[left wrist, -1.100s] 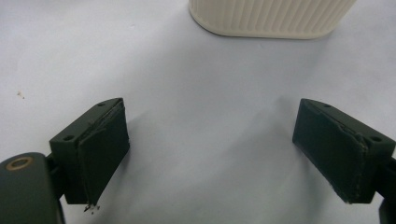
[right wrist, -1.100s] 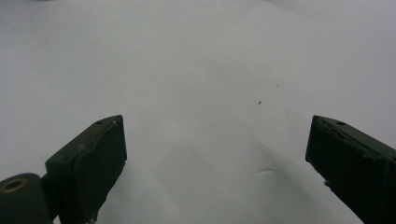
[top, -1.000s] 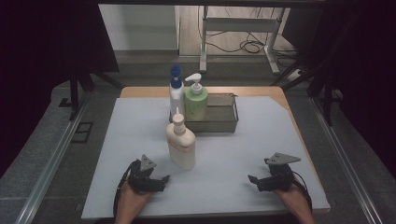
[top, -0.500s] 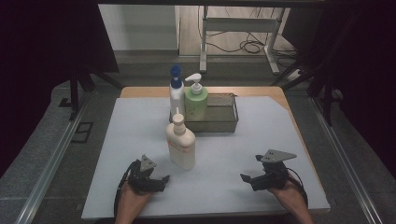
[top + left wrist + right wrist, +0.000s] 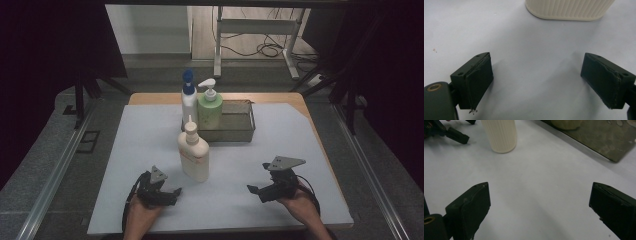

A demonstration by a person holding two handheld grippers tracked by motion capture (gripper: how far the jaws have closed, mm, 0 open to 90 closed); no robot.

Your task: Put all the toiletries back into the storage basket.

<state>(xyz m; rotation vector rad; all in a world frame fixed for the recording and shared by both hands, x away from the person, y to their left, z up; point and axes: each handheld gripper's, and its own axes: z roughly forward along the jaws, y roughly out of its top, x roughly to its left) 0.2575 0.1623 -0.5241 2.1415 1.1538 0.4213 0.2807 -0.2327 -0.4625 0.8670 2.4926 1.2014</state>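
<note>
Fingers of both the left gripper [image 5: 172,192] and right gripper [image 5: 254,191] are spread wide, nothing pinched. The cream bottle [image 5: 193,153] is stood upright just ahead of the left fingers, nozzle pointed straight up.

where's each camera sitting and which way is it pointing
High view: above the person's side, looking forward and down on the white mat; both hands, left gripper and right gripper show.
Left gripper view: rides the left gripper, looking along its open jaws at the cream bottle.
Right gripper view: rides the right gripper, facing the cream bottle and metal tray.
Shared: all views catch the cream bottle.
</note>
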